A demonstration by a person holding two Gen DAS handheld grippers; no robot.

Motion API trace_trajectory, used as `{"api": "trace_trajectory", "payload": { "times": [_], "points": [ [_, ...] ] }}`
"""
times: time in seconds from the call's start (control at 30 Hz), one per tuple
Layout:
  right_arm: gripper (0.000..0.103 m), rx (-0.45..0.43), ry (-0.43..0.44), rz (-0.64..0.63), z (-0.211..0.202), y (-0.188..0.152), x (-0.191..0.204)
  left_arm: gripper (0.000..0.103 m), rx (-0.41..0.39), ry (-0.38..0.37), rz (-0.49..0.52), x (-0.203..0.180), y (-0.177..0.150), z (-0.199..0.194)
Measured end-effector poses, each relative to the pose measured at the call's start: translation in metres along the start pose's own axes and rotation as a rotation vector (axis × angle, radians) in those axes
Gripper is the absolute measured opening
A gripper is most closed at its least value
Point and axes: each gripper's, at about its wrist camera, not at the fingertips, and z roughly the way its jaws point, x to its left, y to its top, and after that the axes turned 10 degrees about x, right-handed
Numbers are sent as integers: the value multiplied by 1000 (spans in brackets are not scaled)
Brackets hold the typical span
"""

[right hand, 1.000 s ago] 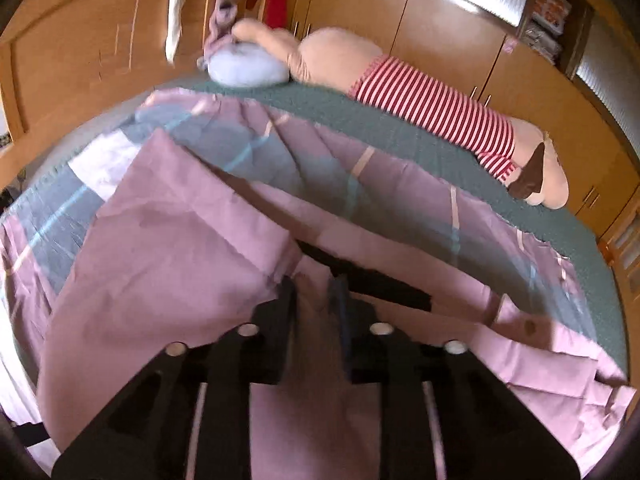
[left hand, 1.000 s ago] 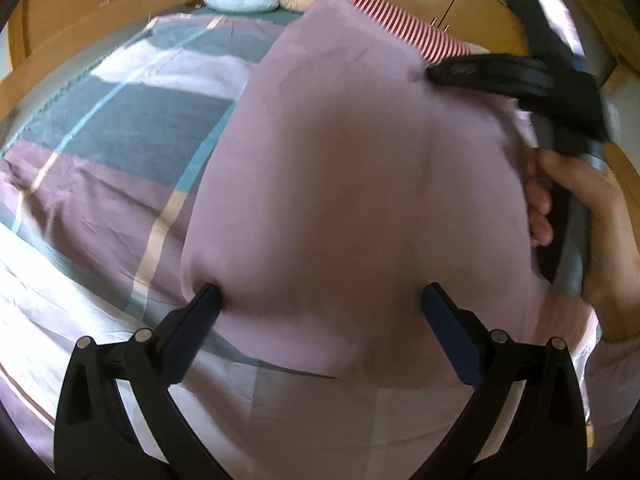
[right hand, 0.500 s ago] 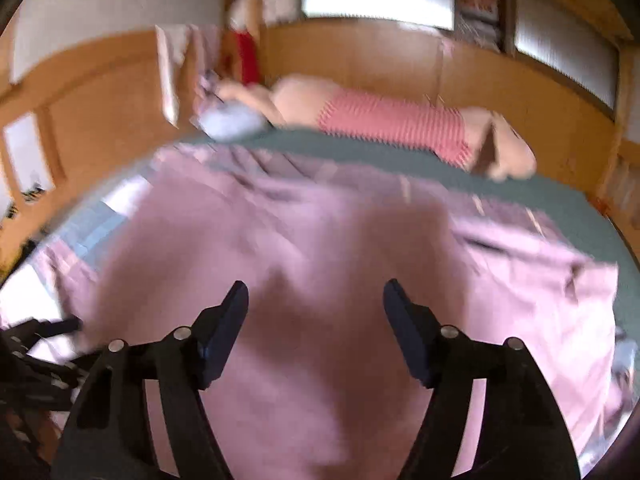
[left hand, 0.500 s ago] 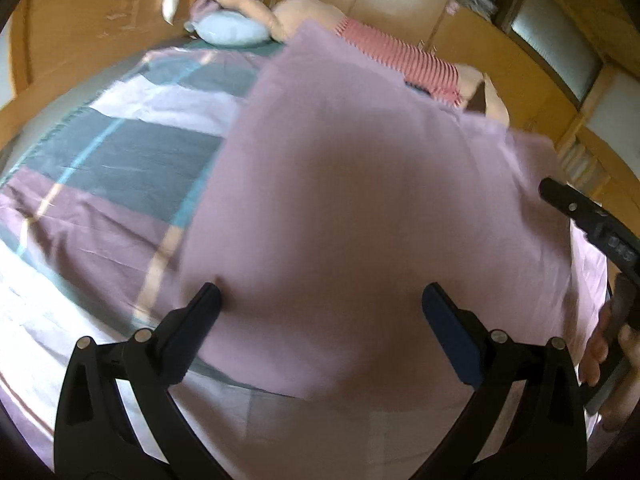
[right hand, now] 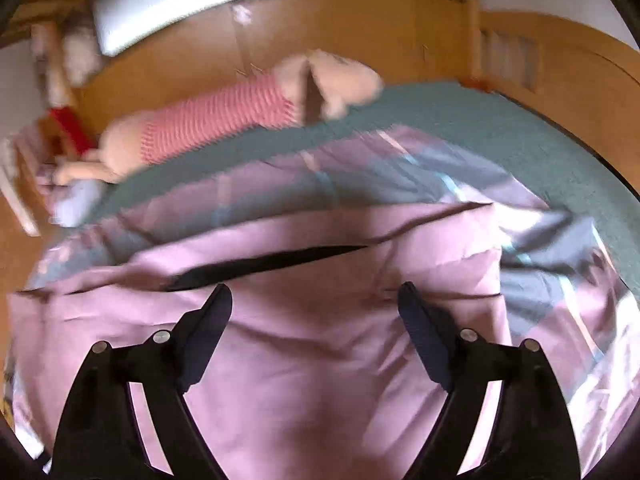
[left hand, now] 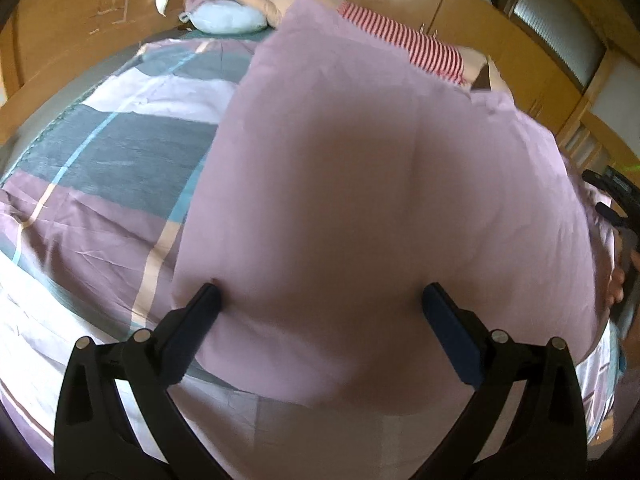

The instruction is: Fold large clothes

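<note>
A large plain mauve cloth (left hand: 380, 184) lies folded over a checked purple, grey and white sheet (left hand: 104, 168) on the bed. My left gripper (left hand: 320, 300) is open, its jaws wide apart just above the near edge of the mauve cloth. My right gripper (right hand: 316, 300) is open too, over the mauve cloth (right hand: 304, 360), holding nothing. A dark gap (right hand: 272, 264) shows where the cloth's layers part. The right gripper's body and the hand on it show at the right edge of the left wrist view (left hand: 620, 216).
A long plush toy in a red-striped shirt (left hand: 400, 40) lies along the far side of the bed, with a pale blue cushion (left hand: 224, 20) by its head. Wooden wardrobes (left hand: 500, 40) and wooden panels surround the bed. A green bedcover (right hand: 500, 128) shows beyond the sheet.
My right gripper let go of the mauve cloth and opened wide, then swung to the right. The cloth has settled flatter. My left gripper stayed open in place.
</note>
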Motion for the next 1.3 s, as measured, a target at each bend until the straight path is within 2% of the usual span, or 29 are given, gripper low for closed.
{"api": "trace_trajectory", "payload": {
  "times": [0.07,0.13,0.2,0.27,0.33,0.4,0.43,0.47,0.53,0.6,0.63,0.73,0.77,0.87,0.9,0.97,1.03,1.1,1.13,1.23,1.3],
  "points": [
    [85,35,76,-82,-5,-11,24,101,-38,-5,4,-2,0,-5],
    [85,71,96,-149,-2,-16,37,101,-43,5,16,-4,2,-4],
    [85,92,-36,-152,12,-16,29,101,-27,23,27,-3,3,1],
    [85,118,-134,-54,24,-9,-10,101,-21,28,20,1,3,4],
    [80,137,-132,97,33,-3,-66,101,-18,24,12,4,5,3],
    [79,167,-201,150,39,-6,-94,101,-17,26,9,6,7,3],
    [81,188,-247,154,42,-8,-98,101,-12,25,8,7,8,4],
    [95,206,-299,164,43,-10,-102,101,-9,31,4,7,8,4],
    [96,161,-278,188,28,-15,-111,101,-10,35,1,7,7,5],
    [96,50,-285,217,2,-20,-111,101,-16,40,-1,7,7,2],
    [96,-4,-282,215,-12,-22,-109,101,-23,39,-3,6,7,0],
    [96,-82,-290,151,-35,-23,-105,101,-33,32,4,5,6,-3],
    [97,-79,-298,141,-30,-14,-105,101,-31,34,3,5,7,-2],
    [97,74,-454,144,-1,-7,-128,101,-24,36,-1,5,7,1],
    [97,98,-460,156,0,-9,-133,101,-26,37,2,5,6,1],
    [97,76,-459,215,-5,-7,-147,101,-28,41,6,4,6,1],
    [97,-16,-424,248,-27,-8,-146,101,-27,42,5,5,6,1],
    [97,-56,-348,209,-37,-6,-137,101,-27,39,1,5,6,1],
    [97,-39,-361,162,-39,-4,-127,101,-27,38,-2,5,6,0],
    [97,41,-470,28,-23,2,-98,101,-27,37,-4,5,6,-1],
    [97,100,-573,-61,9,12,-89,101,-30,44,0,4,4,1]
  ]
}}
